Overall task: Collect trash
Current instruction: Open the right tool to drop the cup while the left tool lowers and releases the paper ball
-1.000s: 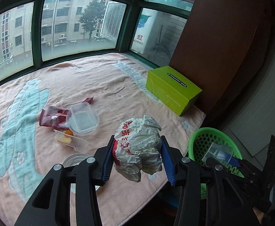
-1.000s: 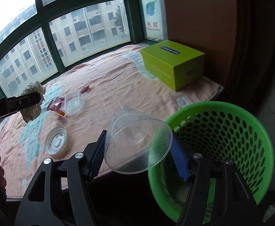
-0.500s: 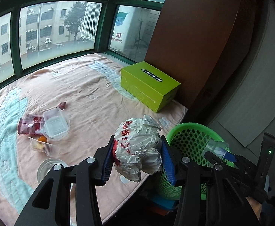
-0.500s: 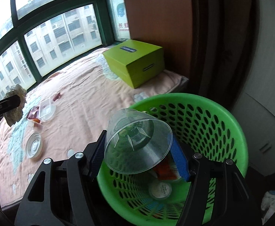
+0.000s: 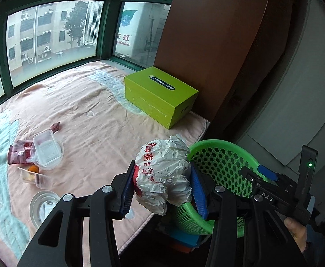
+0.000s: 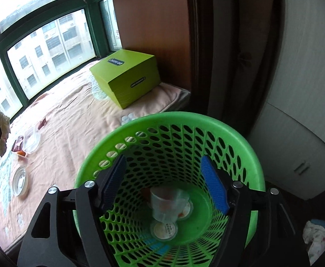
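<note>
My left gripper (image 5: 161,187) is shut on a crumpled white paper wrapper with red print (image 5: 162,173), held just left of the green basket (image 5: 220,153). My right gripper (image 6: 163,182) hangs over the green basket (image 6: 235,138); its jaws are opening and nothing is between them. The clear plastic cup (image 6: 169,202) lies at the bottom of the basket among round lids (image 6: 163,229). On the pink blanket (image 5: 91,133) lie a clear tub (image 5: 45,150), a red packet (image 5: 18,153), a small tray (image 5: 34,179) and a round lid (image 5: 43,207).
A lime-green shoebox (image 5: 160,95) stands at the blanket's far right corner against a brown wooden panel (image 5: 211,44). Green-framed windows run behind. A white cabinet (image 6: 307,111) stands right of the basket. A person's hand (image 5: 295,231) holds the right gripper.
Both grippers swung right, toward the basket. The right gripper let go of the clear cup, which now lies in the basket. The left still grips the wrapper.
</note>
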A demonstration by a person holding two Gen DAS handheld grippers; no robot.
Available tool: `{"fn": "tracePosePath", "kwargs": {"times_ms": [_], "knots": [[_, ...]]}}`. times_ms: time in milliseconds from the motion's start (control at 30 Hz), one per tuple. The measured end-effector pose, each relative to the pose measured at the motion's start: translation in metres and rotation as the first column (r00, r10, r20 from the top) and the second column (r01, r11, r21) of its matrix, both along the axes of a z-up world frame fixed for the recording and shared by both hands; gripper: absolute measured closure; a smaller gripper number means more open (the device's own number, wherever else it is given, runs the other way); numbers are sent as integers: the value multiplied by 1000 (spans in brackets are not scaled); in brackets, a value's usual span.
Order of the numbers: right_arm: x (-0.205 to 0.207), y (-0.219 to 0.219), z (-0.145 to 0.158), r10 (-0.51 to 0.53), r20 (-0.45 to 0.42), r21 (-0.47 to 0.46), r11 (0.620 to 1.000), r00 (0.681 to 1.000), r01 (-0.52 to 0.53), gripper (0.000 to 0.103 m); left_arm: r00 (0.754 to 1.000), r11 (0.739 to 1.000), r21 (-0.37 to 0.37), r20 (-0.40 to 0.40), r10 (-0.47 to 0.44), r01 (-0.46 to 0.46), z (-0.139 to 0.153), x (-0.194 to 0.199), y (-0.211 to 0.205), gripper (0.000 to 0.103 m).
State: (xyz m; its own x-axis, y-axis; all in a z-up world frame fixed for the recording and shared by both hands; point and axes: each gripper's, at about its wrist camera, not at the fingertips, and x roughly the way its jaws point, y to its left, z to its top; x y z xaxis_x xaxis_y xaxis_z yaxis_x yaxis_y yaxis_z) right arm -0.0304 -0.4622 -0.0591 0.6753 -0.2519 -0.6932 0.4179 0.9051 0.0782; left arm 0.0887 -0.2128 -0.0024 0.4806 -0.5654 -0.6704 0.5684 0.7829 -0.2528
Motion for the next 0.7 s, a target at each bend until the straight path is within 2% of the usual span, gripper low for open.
{"fn": "tracePosePath", "kwargs": {"times_ms": [700], "knots": [[-42, -7, 20, -55, 60, -8, 998, 997, 56, 26, 988, 987, 60, -47, -149, 152, -19, -22, -68, 57]]}}
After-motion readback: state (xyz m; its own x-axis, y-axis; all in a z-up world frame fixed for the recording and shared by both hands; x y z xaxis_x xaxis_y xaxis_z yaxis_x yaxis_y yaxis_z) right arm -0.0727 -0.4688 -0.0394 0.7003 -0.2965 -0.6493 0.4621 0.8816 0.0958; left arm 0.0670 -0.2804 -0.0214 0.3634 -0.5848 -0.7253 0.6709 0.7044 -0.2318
